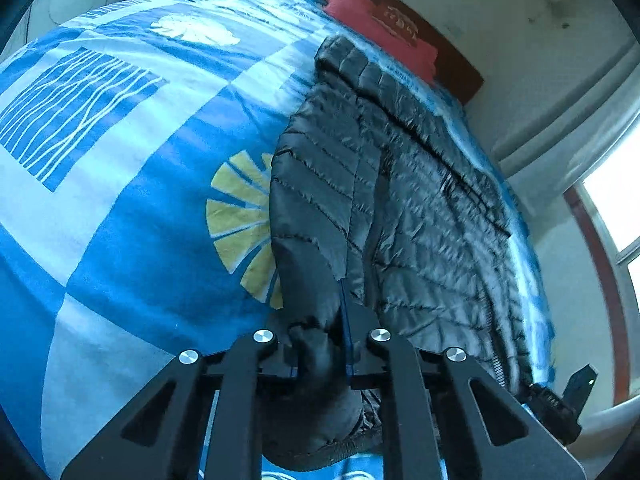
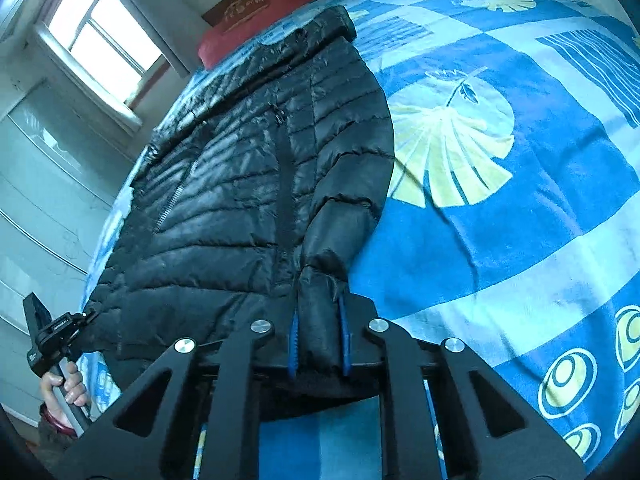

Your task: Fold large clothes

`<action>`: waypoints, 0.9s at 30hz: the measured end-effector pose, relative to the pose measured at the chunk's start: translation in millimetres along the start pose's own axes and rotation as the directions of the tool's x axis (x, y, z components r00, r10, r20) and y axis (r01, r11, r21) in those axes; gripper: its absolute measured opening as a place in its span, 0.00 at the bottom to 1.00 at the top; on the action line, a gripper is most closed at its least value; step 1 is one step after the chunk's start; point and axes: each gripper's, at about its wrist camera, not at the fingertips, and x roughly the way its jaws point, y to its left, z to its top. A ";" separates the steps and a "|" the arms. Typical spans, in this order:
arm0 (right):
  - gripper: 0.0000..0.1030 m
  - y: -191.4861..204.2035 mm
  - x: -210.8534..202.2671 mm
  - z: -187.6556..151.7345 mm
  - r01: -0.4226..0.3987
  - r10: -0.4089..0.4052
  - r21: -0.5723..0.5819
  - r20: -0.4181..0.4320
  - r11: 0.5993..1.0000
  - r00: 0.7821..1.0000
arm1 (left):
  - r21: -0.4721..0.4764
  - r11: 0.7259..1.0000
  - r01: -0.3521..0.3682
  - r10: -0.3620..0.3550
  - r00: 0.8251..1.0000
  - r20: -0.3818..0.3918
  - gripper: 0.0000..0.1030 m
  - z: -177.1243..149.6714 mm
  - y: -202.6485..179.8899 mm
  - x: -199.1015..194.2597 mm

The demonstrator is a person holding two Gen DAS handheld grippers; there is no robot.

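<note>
A black quilted puffer jacket [image 1: 420,208] lies lengthwise on a bed, its hood toward the pillow; it also shows in the right wrist view [image 2: 240,184]. My left gripper [image 1: 320,344] is shut on a bunched sleeve cuff of the jacket at its near end. My right gripper [image 2: 318,332] is shut on the other sleeve's cuff [image 2: 320,312], which lies folded along the jacket's side. The other gripper [image 2: 52,336] shows at the far left of the right wrist view, at the jacket's hem corner, held by a hand.
The bed has a blue, white and yellow patterned sheet [image 1: 120,200], which also shows in the right wrist view [image 2: 520,200]. A red pillow [image 1: 380,28] lies at the headboard. A window [image 2: 100,32] and a white wardrobe [image 2: 40,184] stand beside the bed.
</note>
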 end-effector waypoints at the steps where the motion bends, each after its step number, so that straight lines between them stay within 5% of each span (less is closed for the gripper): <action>1: 0.12 1.6 -6.4 1.2 -0.016 0.016 0.003 0.014 1.000 1.000 | -0.002 1.000 0.010 -0.010 1.000 0.009 0.12 1.4 -1.8 -4.3; 8: 0.11 13.8 -51.0 15.9 -0.176 0.172 0.050 0.085 0.983 0.981 | -0.017 0.992 0.122 -0.120 0.990 0.070 0.10 15.0 -24.0 -44.3; 20: 0.10 40.7 -124.8 48.2 -0.362 0.350 0.024 0.201 0.932 0.915 | -0.002 0.961 0.276 -0.272 0.947 0.169 0.10 35.8 -60.5 -125.0; 27: 0.10 49.8 -107.1 107.1 -0.420 0.408 0.009 0.225 0.907 0.885 | -0.010 0.950 0.311 -0.305 0.936 0.178 0.10 88.6 -61.3 -106.4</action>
